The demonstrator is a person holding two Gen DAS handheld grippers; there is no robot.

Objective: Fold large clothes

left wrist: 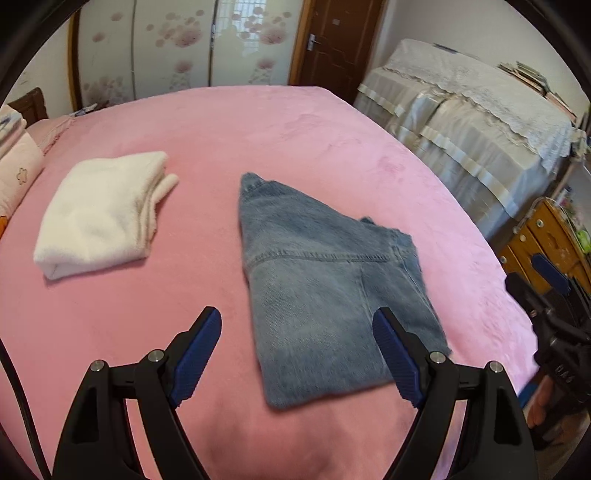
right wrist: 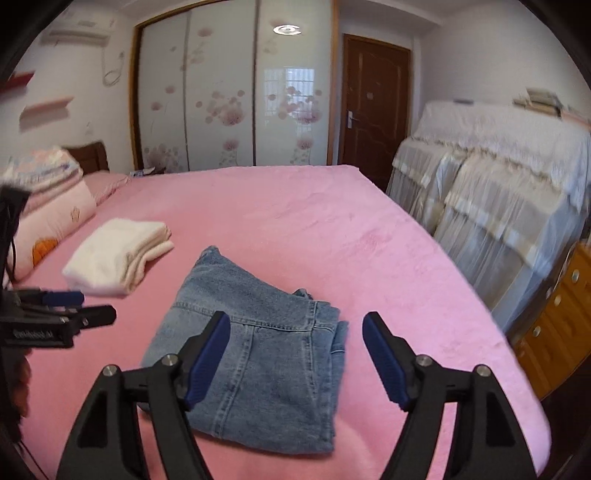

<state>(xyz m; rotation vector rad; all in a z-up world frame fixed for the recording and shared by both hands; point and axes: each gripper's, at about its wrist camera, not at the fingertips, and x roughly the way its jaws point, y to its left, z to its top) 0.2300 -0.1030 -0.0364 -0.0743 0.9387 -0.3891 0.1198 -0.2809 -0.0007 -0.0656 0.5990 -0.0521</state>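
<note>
Pretty bright, soft daylight all round. A window glares off the glossy wardrobe doors (right wrist: 236,99), and a ceiling lamp (right wrist: 287,30) reflects there too. Shadows are faint. Heavy fisheye bending, black corners, and some motion smear toward the edges.

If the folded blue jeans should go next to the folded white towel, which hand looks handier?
Probably the left gripper: it hangs open over the folded blue denim jeans on the side nearer the folded white towel. The right gripper is open too, but farther away.
</note>
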